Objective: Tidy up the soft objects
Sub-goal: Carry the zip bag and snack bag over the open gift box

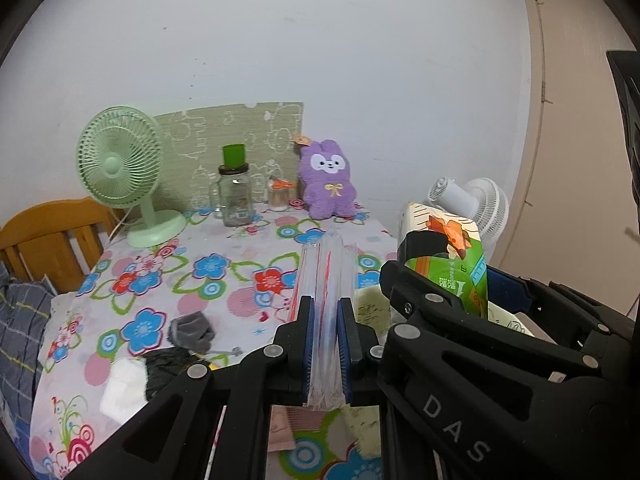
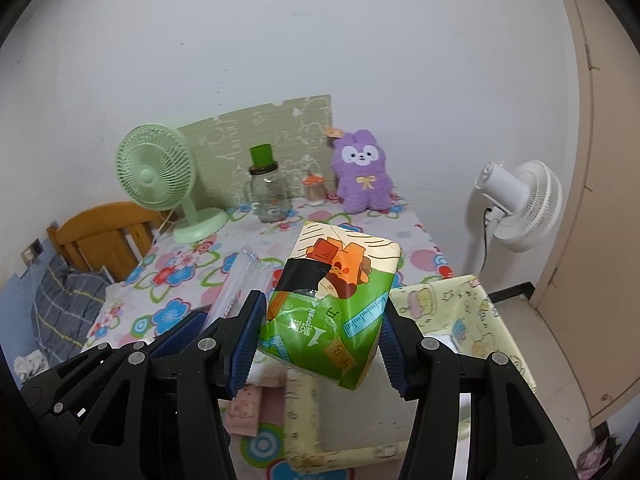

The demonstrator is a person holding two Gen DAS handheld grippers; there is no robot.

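Left wrist: left claw (image 1: 326, 350) clamped tight on a clear plastic bag (image 1: 326, 276), held above the floral table (image 1: 200, 280).
Right wrist: right claw (image 2: 320, 344) part-open, gripping a tissue pack (image 2: 332, 300) over the table's near end.

Ahead of the grippers stood a green fan (image 1: 120, 168), a glass jar (image 1: 236, 196) and a white fan (image 2: 520, 204).

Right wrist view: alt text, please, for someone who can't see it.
The right gripper holds a green tissue pack above a floral-clothed table. A purple plush bunny and a green desk fan stand at the back.
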